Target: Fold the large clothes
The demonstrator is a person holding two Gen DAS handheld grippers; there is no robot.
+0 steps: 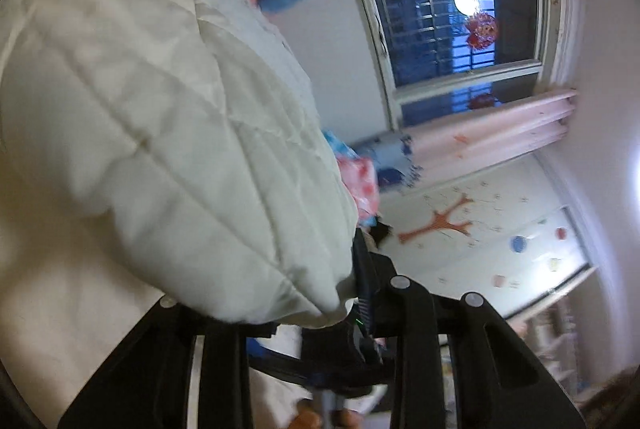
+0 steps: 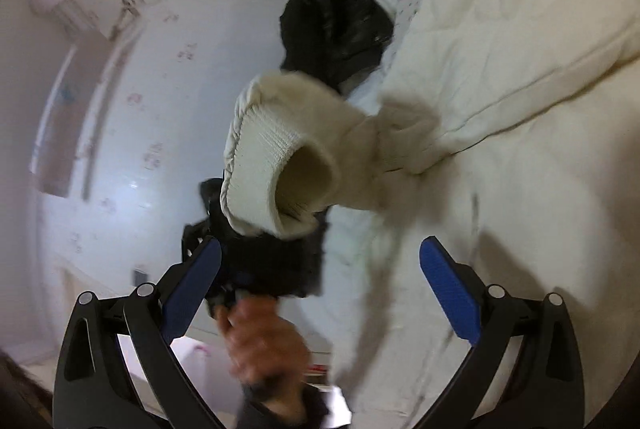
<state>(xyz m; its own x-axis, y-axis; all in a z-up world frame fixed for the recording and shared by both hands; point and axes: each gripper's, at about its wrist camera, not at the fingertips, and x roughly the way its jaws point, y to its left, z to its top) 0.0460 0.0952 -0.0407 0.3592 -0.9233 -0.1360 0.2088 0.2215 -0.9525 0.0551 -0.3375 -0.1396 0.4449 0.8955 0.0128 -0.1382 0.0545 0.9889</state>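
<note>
White padded jacket spread across the bed: my left gripper pinches its sleeve cuff, lifted near the bed's edge; my right gripper gapes empty. Sleeve-folding step; next, carry the cuff inward.

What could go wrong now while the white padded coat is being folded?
1. The left gripper pinches only the end of the sleeve; it may slip out.
2. The right gripper is open, so nothing else steadies the white coat.
</note>
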